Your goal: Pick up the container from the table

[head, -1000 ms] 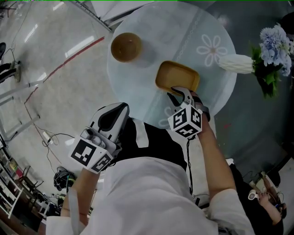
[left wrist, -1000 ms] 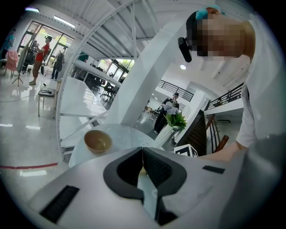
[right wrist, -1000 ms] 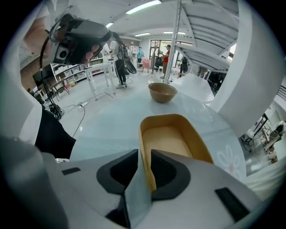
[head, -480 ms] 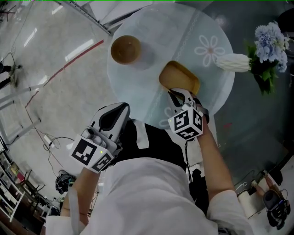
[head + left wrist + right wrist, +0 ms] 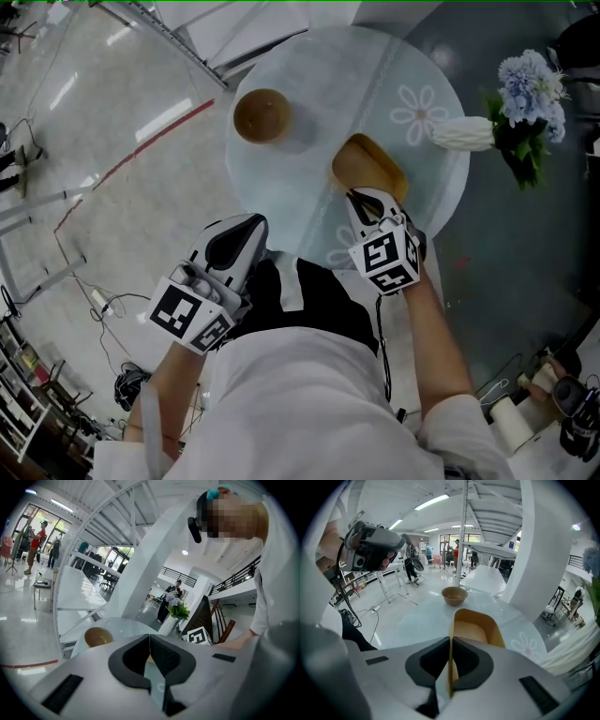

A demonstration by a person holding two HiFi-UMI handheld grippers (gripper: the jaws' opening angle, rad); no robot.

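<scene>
**By the near edge of the tabletop (image 5: 319,84), the right claw (image 5: 450,667) has the container (image 5: 367,165)**

The right claw has just been closing. Now it pinches the near wall of the yellow container tight. The container looks tipped up, well apart from the brown bowl (image 5: 262,115). The left claw (image 5: 150,660) is squeezed shut on nothing. I think the lifting step is on. Next, the container should go up slowly with a firm hold, so it does not slip.

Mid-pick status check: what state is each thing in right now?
container: tilted, empty, near wall clamped.
right gripper: jaws just closed further, shut on container.
left gripper: shut, nothing between jaws.
bowl: upright on table, empty.
vase: upright, holding flowers.
</scene>
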